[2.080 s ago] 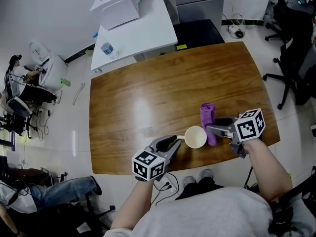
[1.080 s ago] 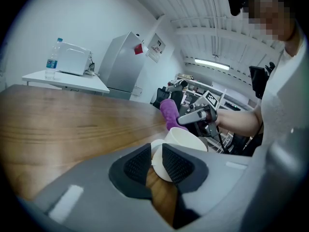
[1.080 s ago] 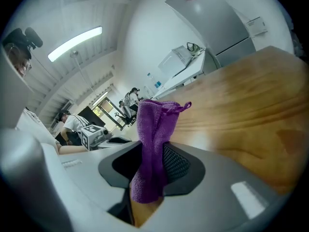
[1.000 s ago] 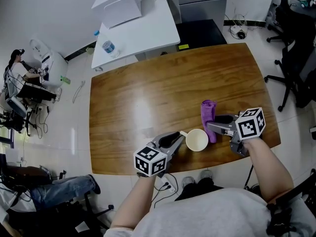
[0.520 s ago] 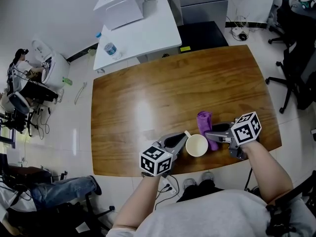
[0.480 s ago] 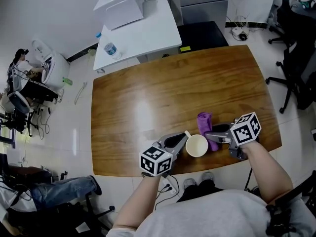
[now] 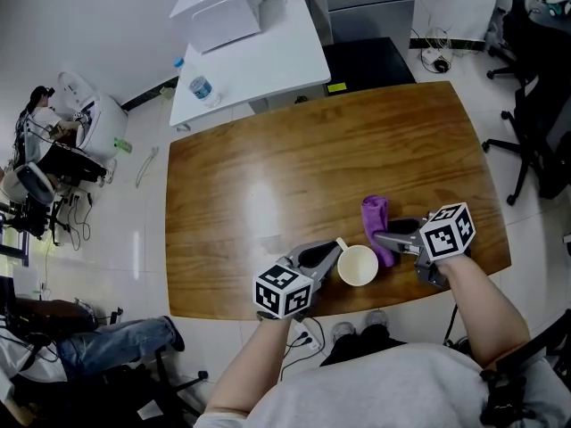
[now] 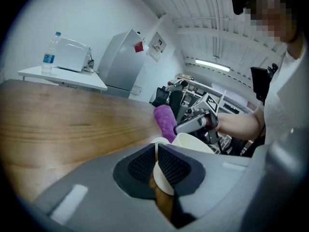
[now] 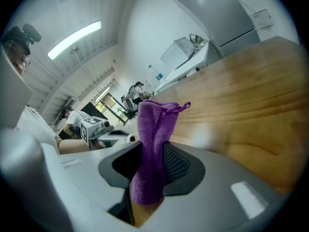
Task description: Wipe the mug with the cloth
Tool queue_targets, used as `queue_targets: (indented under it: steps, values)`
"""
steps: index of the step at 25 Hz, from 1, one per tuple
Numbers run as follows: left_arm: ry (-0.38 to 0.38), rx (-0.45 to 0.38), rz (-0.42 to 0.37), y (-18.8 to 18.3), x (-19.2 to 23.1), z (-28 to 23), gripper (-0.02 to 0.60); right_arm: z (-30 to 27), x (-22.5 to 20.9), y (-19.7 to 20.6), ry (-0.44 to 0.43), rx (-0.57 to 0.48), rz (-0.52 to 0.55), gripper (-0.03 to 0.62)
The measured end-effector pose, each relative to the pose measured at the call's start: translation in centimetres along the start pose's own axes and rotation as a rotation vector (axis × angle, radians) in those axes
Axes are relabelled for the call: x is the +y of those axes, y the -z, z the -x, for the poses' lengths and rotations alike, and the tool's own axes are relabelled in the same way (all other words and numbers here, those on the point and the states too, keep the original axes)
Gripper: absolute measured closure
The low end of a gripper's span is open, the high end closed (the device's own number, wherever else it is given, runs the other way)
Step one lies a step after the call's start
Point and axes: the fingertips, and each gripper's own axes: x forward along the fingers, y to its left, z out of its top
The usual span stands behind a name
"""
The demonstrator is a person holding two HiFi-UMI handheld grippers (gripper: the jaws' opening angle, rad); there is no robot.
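A white mug [image 7: 358,265] stands near the front edge of the wooden table [image 7: 268,176]. My left gripper [image 7: 335,248] is shut on the mug's handle [image 7: 340,243]. In the left gripper view the thin white handle [image 8: 155,164] sits pinched between the dark pads, and the mug's rim [image 8: 193,141] shows just beyond. My right gripper [image 7: 384,237] is shut on a purple cloth [image 7: 375,217], right of the mug. In the right gripper view the cloth [image 9: 152,144] stands up from between the pads, with the left gripper's marker cube [image 9: 96,127] behind it.
A white side table [image 7: 259,61] with a printer [image 7: 219,12] and a water bottle [image 7: 202,89] stands beyond the far edge. Office chairs [image 7: 535,123] are at the right. A person's legs [image 7: 89,346] lie on the floor at the lower left.
The left jaws have closed onto the mug's handle. The right gripper has shifted slightly nearer to the mug, carrying the cloth with it.
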Motion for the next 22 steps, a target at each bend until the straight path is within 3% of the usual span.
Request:
queue_targets:
  steps: [4,10,16,22]
  values:
    - [0.000,-0.001,-0.004,-0.1,0.2,0.1,0.577,-0.2,1.6,-3.9,-0.058,-0.155,0.001,0.462]
    - [0.020,0.010,-0.019,-0.1,0.2,-0.1,0.560,-2.2,3.1,-4.1,-0.169,-0.166,-0.038,0.462]
    - [0.012,-0.003,-0.005,0.0,0.2,-0.3,0.560,-4.0,1.0,-1.4,-0.115,-0.099,-0.092,0.462]
    - [0.002,-0.002,-0.003,0.0,0.3,-0.4,0.560,-4.7,0.2,-0.9,-0.041,-0.081,-0.031,0.462]
